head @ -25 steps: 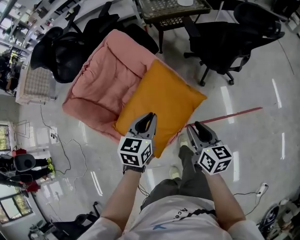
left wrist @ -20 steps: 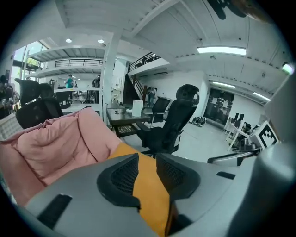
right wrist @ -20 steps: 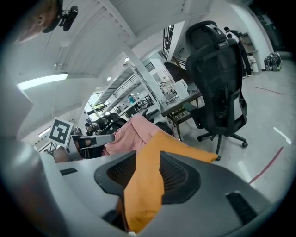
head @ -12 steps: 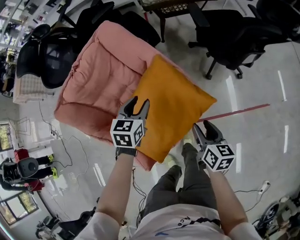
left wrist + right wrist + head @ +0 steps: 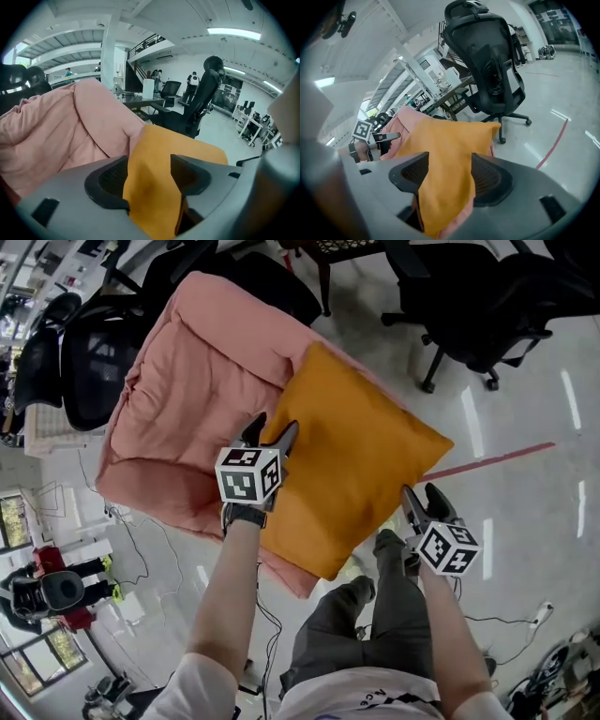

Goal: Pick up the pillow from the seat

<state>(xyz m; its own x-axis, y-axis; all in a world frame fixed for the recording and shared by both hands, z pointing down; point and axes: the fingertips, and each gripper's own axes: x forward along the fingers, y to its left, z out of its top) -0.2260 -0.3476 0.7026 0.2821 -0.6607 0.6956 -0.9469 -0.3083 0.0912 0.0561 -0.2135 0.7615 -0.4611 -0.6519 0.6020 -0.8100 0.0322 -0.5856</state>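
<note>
An orange pillow (image 5: 366, 465) lies tilted across the right part of a pink cushioned seat (image 5: 187, 371). My left gripper (image 5: 273, 429) is at the pillow's left edge, where it meets the pink cushion. Its jaws are opening, and in the left gripper view a fold of the pillow (image 5: 154, 187) stands between them. My right gripper (image 5: 421, 497) is at the pillow's lower right edge. Its jaws are opening too, with a corner of the pillow (image 5: 445, 150) between them. Neither pair of pads visibly presses on the fabric.
Black office chairs stand at the upper right (image 5: 478, 296) and at the seat's left (image 5: 84, 362). A red line (image 5: 497, 460) runs across the glossy floor. The person's legs (image 5: 375, 615) are just below the pillow. Cables (image 5: 141, 531) trail on the floor at the left.
Both grippers have moved forward from in front of the pillow to its edges. Their jaws have gone from nearly shut to wide, each now straddling the pillow.
</note>
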